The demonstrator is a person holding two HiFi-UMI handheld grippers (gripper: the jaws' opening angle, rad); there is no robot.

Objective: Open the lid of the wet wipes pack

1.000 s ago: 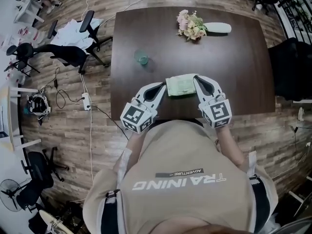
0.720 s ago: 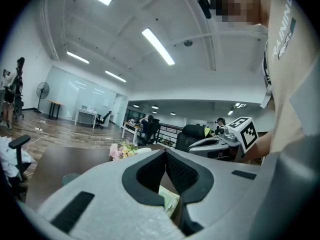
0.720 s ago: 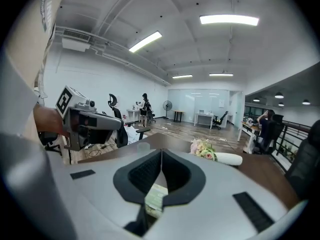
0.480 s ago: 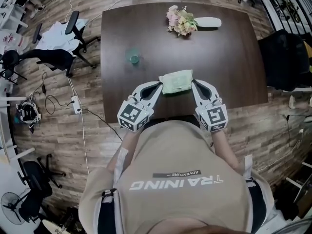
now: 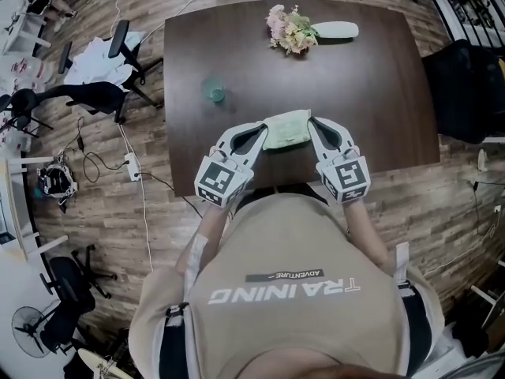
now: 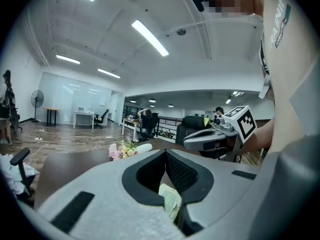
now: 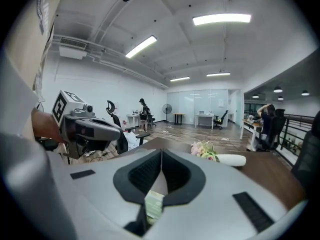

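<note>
The wet wipes pack (image 5: 287,129) lies at the near edge of the table (image 5: 379,85), its long axis running left to right. The left gripper (image 5: 261,129) and the right gripper (image 5: 312,123) each have their jaws closed, pinching one short end. Both look equally near the top face, where the lid probably sits.

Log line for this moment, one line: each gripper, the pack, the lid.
left gripper: shut on wet wipes pack, left edge | right gripper: shut on right edge | lid: cannot tell
</note>
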